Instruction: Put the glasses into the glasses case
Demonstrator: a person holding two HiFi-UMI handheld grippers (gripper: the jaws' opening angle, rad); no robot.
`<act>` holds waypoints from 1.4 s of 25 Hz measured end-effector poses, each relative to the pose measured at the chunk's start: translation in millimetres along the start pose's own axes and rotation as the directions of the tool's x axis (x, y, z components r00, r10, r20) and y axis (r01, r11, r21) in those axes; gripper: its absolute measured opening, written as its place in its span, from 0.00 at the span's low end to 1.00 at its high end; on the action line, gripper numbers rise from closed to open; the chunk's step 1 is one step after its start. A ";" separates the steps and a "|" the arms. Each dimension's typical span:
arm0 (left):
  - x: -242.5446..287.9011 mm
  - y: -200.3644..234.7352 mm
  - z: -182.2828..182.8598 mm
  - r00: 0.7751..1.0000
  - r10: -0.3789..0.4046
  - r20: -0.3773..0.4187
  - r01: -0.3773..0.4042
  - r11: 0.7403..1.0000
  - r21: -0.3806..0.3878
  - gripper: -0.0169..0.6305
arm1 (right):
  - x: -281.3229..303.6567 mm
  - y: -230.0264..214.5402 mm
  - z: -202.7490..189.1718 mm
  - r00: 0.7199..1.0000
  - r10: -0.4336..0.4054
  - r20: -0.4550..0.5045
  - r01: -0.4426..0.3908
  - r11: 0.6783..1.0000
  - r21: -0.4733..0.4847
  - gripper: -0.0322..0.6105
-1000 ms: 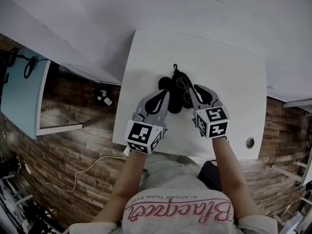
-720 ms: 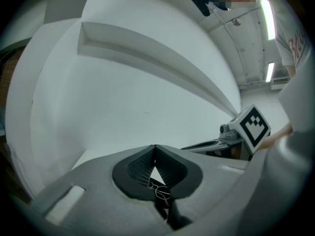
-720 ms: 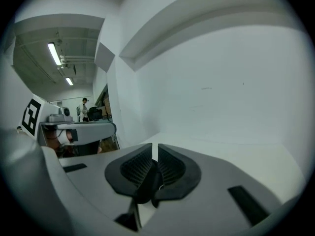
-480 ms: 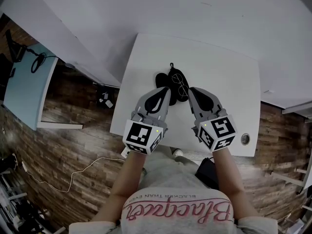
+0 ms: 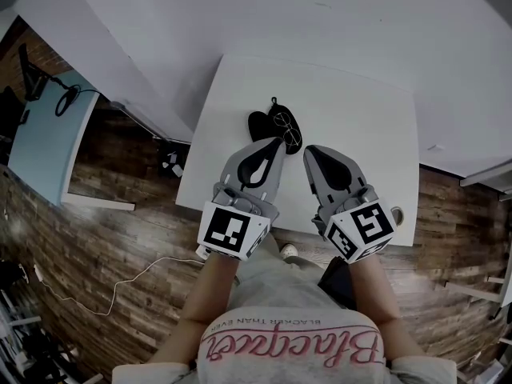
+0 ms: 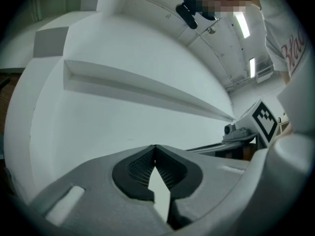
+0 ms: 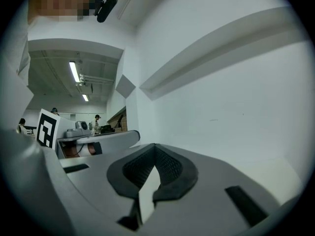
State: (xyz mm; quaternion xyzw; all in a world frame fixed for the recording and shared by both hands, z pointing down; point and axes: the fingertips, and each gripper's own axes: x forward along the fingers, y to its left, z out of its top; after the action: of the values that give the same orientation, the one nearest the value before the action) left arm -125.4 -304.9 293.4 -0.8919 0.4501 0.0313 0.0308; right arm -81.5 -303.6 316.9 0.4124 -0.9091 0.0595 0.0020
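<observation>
Both your left claw (image 5: 277, 142) and right claw (image 5: 309, 150) are pressed together and empty, probably because the thin wire-rimmed glasses (image 5: 288, 130) just ahead already lie in the open black case (image 5: 258, 123).

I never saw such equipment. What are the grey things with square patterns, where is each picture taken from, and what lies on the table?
There is no robot: a person holds one grasping tool in each hand; the marker cubes are part of them. The head view comes from a camera on the person's head, looking down at a white table. On it lies a black glasses case, with the glasses resting on its right part. The left tool and the right tool are near them. The other two pictures come from a camera on each tool, looking along its jaws. Both pairs of jaws are shut, holding nothing.
</observation>
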 end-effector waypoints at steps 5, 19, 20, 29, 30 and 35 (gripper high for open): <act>-8.9 -18.9 16.9 0.999 -0.016 0.035 0.015 1.000 0.012 0.03 | -23.8 11.1 20.9 0.999 -0.009 0.047 0.009 1.000 -0.011 0.07; -29.5 -56.9 40.1 0.995 -0.059 0.082 0.056 0.998 0.034 0.03 | -63.7 42.8 40.6 0.993 0.007 0.115 0.000 0.998 -0.057 0.07; -30.0 -59.5 41.6 0.994 -0.063 0.084 0.060 0.998 0.037 0.03 | -66.2 43.5 42.4 0.993 0.003 0.120 0.004 0.998 -0.062 0.07; -35.4 -85.0 45.0 0.994 -0.084 0.065 0.081 0.995 0.057 0.03 | -88.9 42.7 47.9 0.989 -0.030 0.148 0.043 0.995 -0.085 0.07; -36.0 -86.1 44.6 0.995 -0.083 0.062 0.079 0.995 0.060 0.03 | -90.0 42.9 47.6 0.988 -0.030 0.150 0.043 0.995 -0.084 0.07; -37.7 -92.2 43.2 0.995 -0.077 0.058 0.073 0.995 0.067 0.03 | -95.6 42.8 44.9 0.988 -0.028 0.153 0.042 0.996 -0.084 0.07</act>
State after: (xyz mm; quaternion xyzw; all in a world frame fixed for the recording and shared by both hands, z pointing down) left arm -74.7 -216.5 256.0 -0.9054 0.4158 0.0426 0.0743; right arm -48.5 -208.9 262.7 0.4311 -0.9009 -0.0117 -0.0482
